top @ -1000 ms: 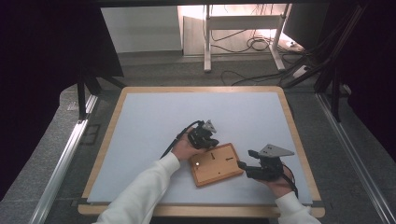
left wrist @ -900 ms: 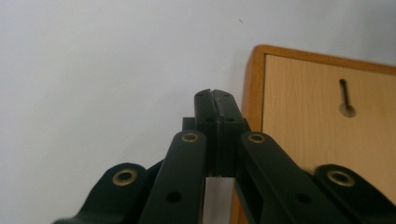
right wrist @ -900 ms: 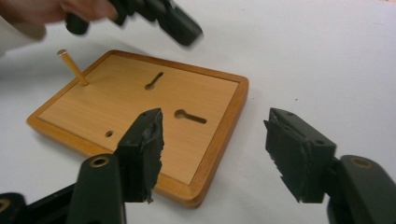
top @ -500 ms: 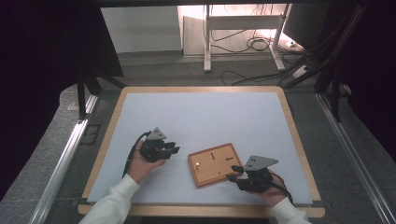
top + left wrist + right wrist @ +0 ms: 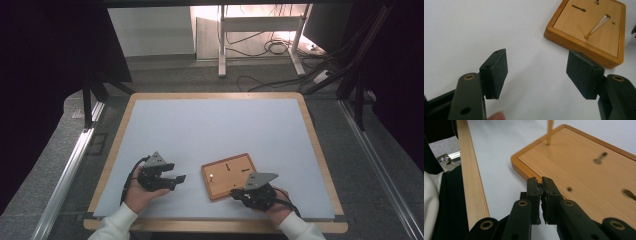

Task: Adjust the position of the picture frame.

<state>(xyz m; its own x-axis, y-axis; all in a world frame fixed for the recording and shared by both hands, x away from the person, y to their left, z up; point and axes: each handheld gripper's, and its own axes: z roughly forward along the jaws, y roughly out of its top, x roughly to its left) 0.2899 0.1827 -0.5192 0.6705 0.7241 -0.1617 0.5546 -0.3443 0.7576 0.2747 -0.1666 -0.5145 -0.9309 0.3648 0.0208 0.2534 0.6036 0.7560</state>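
High view: wooden board (image 5: 229, 175) lay on the counter (image 5: 210, 130); left tongs (image 5: 176, 179), just opened, stood apart and empty, well left of it; right tongs (image 5: 235, 194), just closing, met at its near edge.

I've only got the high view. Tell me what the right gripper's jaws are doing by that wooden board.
Observer: In the right gripper view, the right gripper's jaws have just been closing and now meet pad to pad, nothing between them, at the wooden board's edge.
Operator: Now check the board's top.
Observer: A thin wooden peg stands upright in a hole near a far corner.
Operator: Report the left gripper.
Observer: The left gripper's jaws have just been opening; they stand apart with nothing between them.
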